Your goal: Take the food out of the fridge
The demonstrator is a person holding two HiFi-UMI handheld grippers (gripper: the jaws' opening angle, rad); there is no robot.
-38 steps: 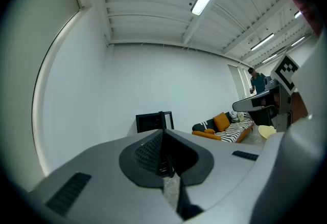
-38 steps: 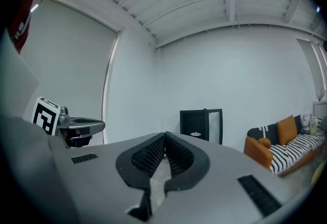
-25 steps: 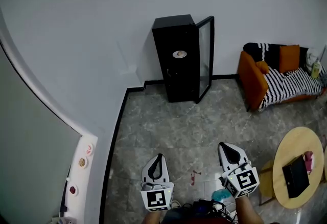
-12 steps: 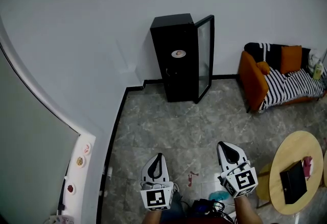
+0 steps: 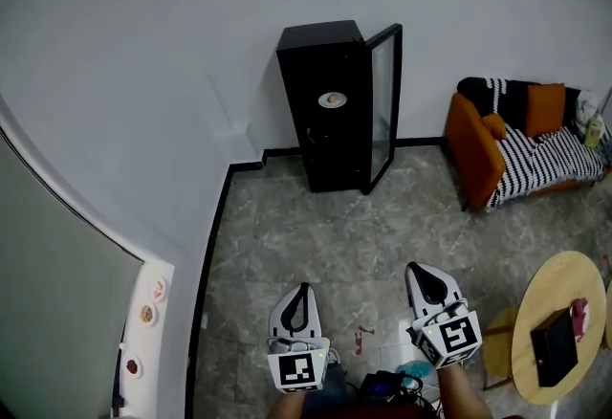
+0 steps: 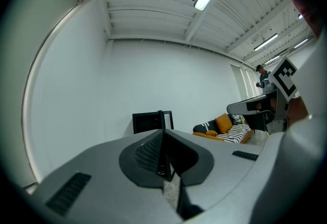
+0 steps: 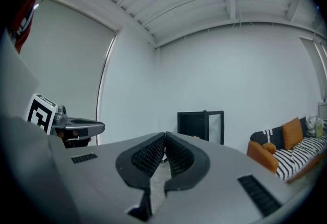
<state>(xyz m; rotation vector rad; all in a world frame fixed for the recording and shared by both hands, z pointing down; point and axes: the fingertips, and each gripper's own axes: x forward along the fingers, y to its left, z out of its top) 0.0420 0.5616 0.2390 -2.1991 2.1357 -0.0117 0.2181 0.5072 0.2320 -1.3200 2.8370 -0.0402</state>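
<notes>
Head view: mottled grey stone floor (image 5: 316, 235) lies between me and the fridge (image 5: 330, 106), a tall glossy black box against the white wall. Its glass door (image 5: 385, 101) already stands open; approach and lifting remain. My left claw (image 5: 302, 297) and right claw (image 5: 428, 281), ribbed black pads (image 7: 150, 156) meeting, are closed on nothing. The food (image 5: 332, 99), a small brownish lump on a pale round plate, sits on a fridge shelf.

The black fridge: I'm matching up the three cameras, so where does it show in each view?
Head view: the fridge stands upper middle, against the wall, its door open.
Left gripper view: the fridge is small, near the centre, at the far wall.
Right gripper view: the fridge is just right of centre, at the far wall.
Shared landmark: the orange sofa, right of the fridge in all three.
</notes>
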